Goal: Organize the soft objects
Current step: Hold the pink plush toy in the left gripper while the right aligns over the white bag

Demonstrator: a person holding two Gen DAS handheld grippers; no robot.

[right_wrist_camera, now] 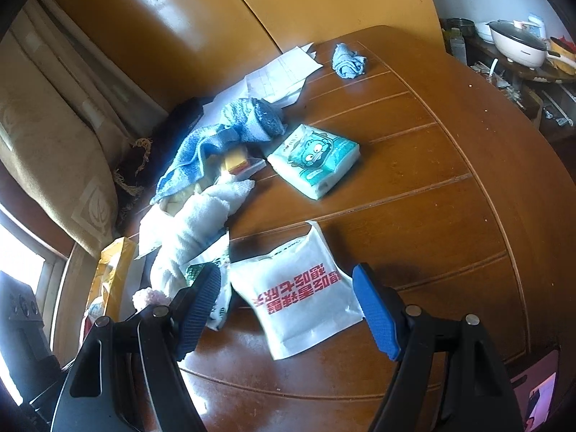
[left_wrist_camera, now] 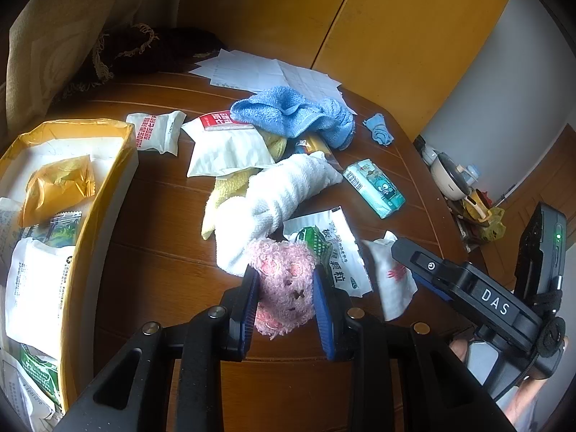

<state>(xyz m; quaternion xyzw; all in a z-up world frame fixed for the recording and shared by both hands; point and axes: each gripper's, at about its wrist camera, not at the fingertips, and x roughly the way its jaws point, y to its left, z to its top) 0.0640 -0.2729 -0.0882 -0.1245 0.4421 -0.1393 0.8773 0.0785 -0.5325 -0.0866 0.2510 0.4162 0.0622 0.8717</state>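
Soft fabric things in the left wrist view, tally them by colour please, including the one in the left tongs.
Blue: 2, big blue towel and small blue cloth
White: 1, white towel
Yellow: 1, yellow towel
Pink: 1, pink plush toy, gripped in the left tongs
Total: 5

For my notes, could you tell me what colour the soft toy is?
Pink soft toy, clearest in the left wrist view.

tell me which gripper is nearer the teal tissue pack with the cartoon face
Right. The right gripper hovers open over a white red-lettered packet, just short of the teal tissue pack; the left gripper, clamping a pink plush toy, sits farther back.
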